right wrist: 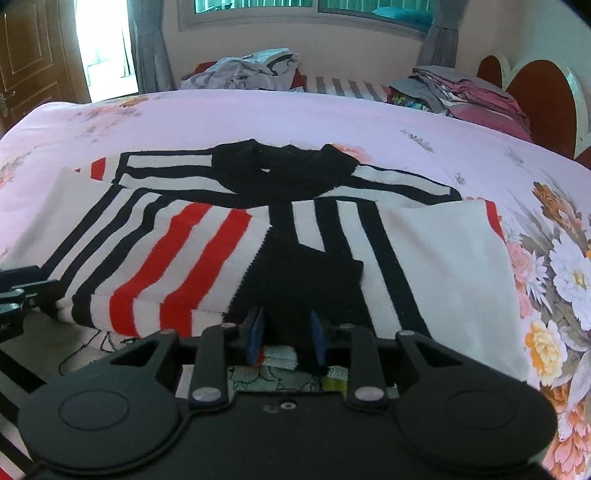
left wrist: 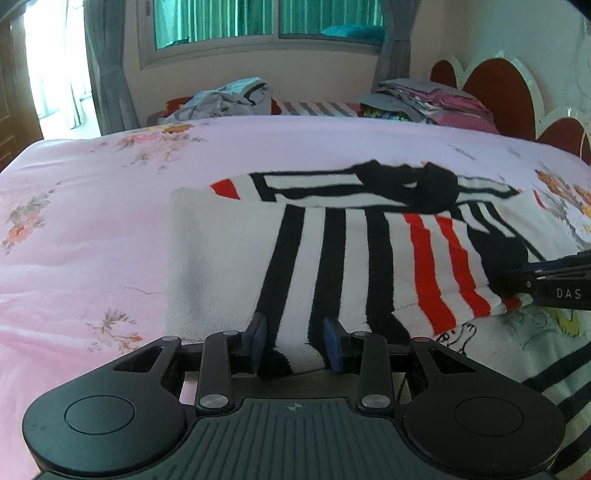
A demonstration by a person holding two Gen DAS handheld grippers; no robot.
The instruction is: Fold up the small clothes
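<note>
A small white knit sweater (left wrist: 332,243) with black and red stripes and a black collar lies on the pink floral bedspread (left wrist: 92,221), its sides folded in over the middle. My left gripper (left wrist: 295,339) is open with the near hem of the sweater between its blue pads. My right gripper (right wrist: 286,338) is open with the black cuff (right wrist: 303,280) of the sweater between its pads; the sweater also fills the right wrist view (right wrist: 207,251). The right gripper shows at the right edge of the left wrist view (left wrist: 554,280).
A heap of grey clothes (left wrist: 229,98) and a stack of folded pink and grey clothes (left wrist: 436,101) lie at the far side of the bed. A red scalloped headboard (left wrist: 498,96) stands at the right. A window (left wrist: 258,22) and curtains are behind.
</note>
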